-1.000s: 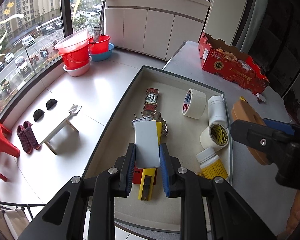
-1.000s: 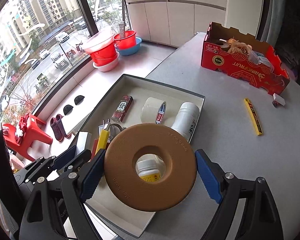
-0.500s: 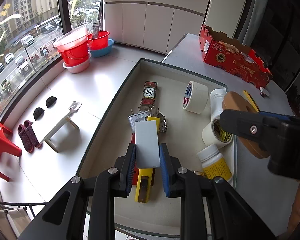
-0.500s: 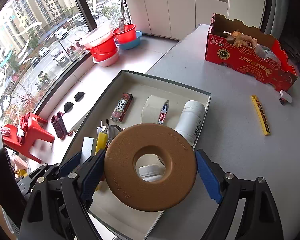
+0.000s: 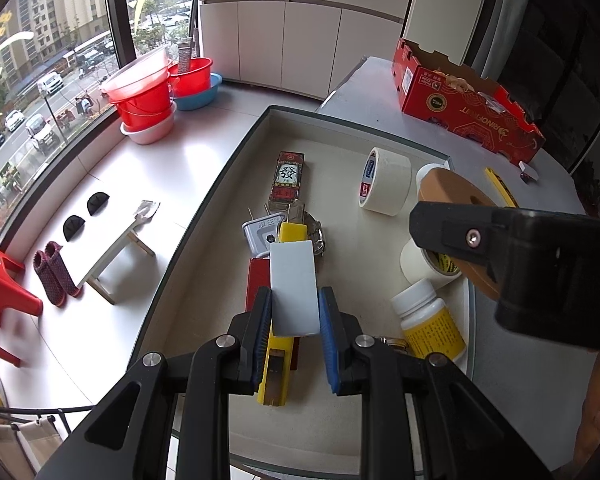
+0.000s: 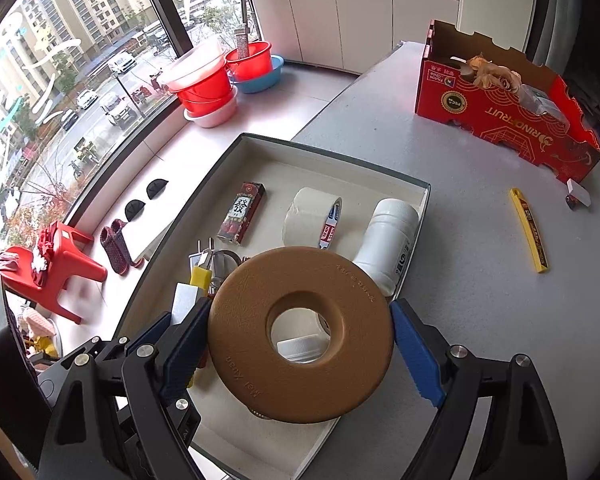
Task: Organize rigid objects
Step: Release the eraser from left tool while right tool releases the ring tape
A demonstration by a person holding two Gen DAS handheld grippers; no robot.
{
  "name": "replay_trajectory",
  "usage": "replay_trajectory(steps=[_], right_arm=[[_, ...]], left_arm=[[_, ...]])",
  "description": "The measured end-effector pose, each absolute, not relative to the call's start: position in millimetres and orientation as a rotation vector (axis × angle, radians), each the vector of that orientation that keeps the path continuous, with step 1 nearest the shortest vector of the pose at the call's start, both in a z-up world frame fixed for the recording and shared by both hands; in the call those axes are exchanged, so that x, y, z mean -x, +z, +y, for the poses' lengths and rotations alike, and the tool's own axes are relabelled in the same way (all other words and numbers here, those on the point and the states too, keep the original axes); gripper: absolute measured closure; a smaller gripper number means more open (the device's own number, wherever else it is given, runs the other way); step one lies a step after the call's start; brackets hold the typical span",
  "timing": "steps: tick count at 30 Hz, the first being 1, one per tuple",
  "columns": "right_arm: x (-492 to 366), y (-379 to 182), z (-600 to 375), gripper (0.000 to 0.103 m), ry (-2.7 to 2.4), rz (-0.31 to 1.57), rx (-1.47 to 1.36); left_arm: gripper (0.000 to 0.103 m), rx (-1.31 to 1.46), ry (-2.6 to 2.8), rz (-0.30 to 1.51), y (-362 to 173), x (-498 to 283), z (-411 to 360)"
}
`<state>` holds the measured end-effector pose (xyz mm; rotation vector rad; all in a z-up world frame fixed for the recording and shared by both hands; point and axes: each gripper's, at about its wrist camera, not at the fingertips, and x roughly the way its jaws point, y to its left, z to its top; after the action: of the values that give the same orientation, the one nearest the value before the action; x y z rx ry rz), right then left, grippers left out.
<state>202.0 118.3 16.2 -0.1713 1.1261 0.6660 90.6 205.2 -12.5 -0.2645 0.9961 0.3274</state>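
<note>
Progress is small: the right claw (image 6: 300,354), clenched on the brown ring (image 6: 300,334), has crept further over the tray (image 6: 332,156) near the worktop's window edge, now hiding the yellow bottle (image 5: 430,322). The left claw (image 5: 294,330) still clamps its white block (image 5: 294,286) above the tray, unmoved.

A pale grey speckled worktop (image 6: 452,216) with a rounded edge carries everything. Directly on it sits a shallow beige tray (image 6: 332,160) with a dark rim, at the worktop's window-side edge. At the far side stands a red cardboard box (image 6: 496,112) with scalloped walls. Between box and tray, well apart from both, lies a slim yellow cutter blade case (image 6: 529,230); a small white object (image 6: 578,197) rests just beside the box's near corner
</note>
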Motion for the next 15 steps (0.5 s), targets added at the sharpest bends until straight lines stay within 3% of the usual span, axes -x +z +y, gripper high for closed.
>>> replay_trajectory(steps=[5,6,7,9,11,14,15], right_arm=[[-203.9,4.3,125.5,0.015,0.673,1.155,0.194],[-204.0,1.7,127.0,0.015,0.68,1.163,0.201],[-203.7,-0.8,128.3,0.015,0.686,1.173,0.21],[-202.2,-4.0,128.6,0.015,0.697,1.186,0.217],[-201.3,-5.1,127.0,0.015,0.7,1.194,0.221],[-199.8,0.2,124.2,0.0,0.7,1.17,0.223],[-198.4,3.7,123.9,0.0,0.703,1.156,0.226]], left_arm=[[0.077,0.247,0.328,1.011,-17.4,-92.6,201.8],[0.066,0.245,0.32,1.011,-17.3,-92.9,201.1],[0.044,0.251,0.311,1.016,-18.0,-93.5,201.1],[0.02,0.26,0.316,1.013,-18.2,-92.0,201.1],[0.02,0.25,0.334,1.002,-16.7,-89.4,200.8],[0.014,0.264,0.346,1.04,-19.7,-89.9,203.2],[0.013,0.27,0.344,1.044,-20.3,-89.4,204.3]])
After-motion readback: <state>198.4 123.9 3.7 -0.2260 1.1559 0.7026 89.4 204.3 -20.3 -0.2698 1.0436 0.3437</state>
